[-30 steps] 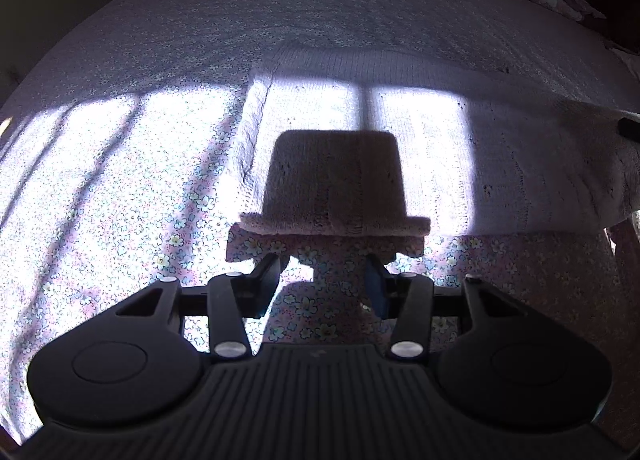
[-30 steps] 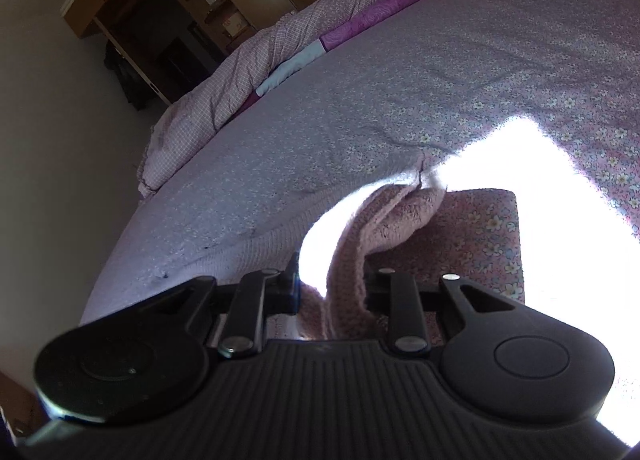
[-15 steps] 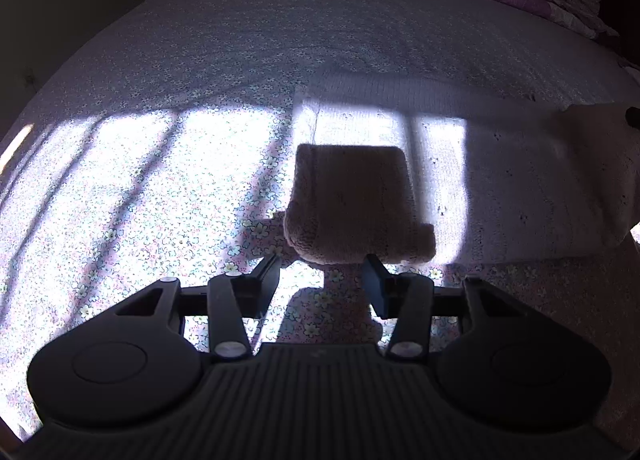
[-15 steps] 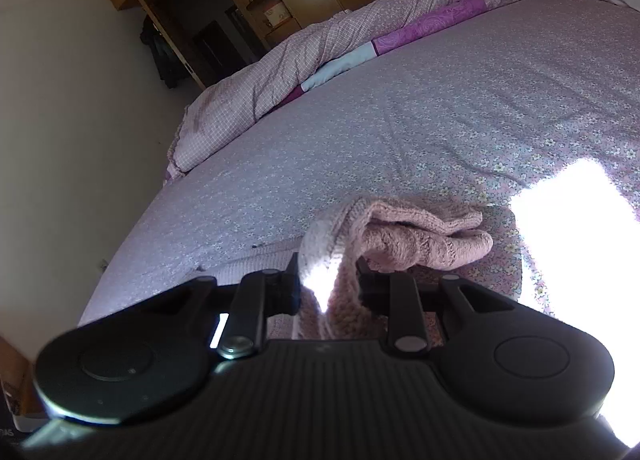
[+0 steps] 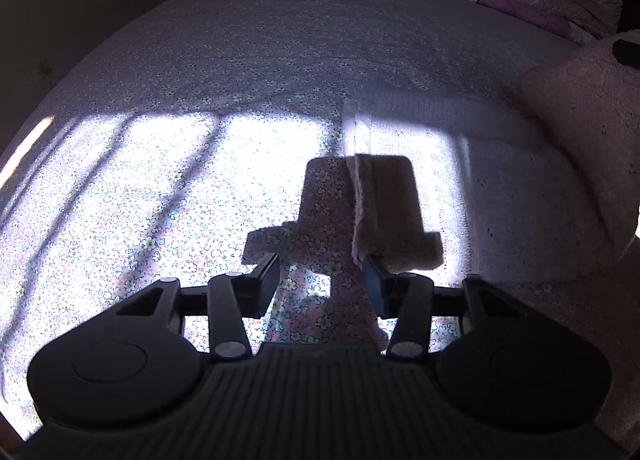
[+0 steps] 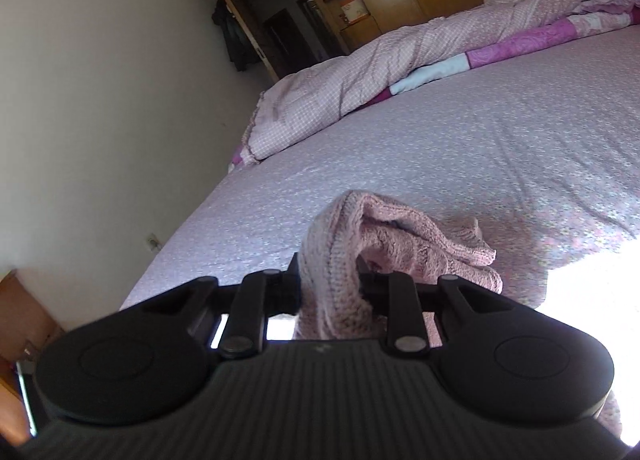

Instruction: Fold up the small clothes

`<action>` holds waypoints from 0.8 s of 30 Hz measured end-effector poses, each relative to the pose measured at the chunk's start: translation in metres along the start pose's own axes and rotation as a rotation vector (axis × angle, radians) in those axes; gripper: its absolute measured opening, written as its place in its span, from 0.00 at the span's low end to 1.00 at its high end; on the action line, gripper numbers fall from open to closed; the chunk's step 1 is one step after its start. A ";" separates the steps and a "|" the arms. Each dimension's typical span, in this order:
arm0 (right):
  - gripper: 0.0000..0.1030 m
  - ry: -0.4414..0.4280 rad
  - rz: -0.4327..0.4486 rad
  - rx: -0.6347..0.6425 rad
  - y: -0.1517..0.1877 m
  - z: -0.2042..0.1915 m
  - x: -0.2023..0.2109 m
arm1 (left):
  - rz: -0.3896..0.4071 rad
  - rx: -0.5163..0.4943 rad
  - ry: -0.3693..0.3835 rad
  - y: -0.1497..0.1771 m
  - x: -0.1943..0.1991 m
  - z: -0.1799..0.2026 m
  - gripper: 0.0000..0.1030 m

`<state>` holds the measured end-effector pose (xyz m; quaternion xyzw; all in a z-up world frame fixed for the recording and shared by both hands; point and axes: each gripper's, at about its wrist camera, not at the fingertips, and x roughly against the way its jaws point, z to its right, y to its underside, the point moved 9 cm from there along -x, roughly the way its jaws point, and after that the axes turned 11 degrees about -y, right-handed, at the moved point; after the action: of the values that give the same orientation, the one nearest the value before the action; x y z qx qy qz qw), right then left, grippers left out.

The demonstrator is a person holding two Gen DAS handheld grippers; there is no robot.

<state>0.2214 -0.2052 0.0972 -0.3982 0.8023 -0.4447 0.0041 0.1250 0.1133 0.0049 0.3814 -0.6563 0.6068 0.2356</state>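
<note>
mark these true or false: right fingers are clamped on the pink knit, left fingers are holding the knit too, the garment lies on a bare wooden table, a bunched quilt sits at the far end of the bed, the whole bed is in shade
1. The right gripper is clamped on the pink knit garment. True.
2. The left gripper holds the knit too. False: its fingers stand apart with only the floral bedsheet between them; the knit's edge lies just ahead.
3. The garment lies on a bare wooden table. False: it lies on the bedsheet.
4. A bunched quilt sits at the far end of the bed. True.
5. The whole bed is in shade. False: bright sunlight falls across part of the sheet.
</note>
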 end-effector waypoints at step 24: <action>0.26 -0.095 -0.298 0.122 0.127 -0.070 -0.141 | -0.012 0.086 -0.018 0.011 -0.010 -0.041 0.52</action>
<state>0.2113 -0.0283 -0.0003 -0.5323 0.7048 -0.4690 0.0002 0.1157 0.1556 -0.0031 0.4003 -0.6296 0.6296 0.2168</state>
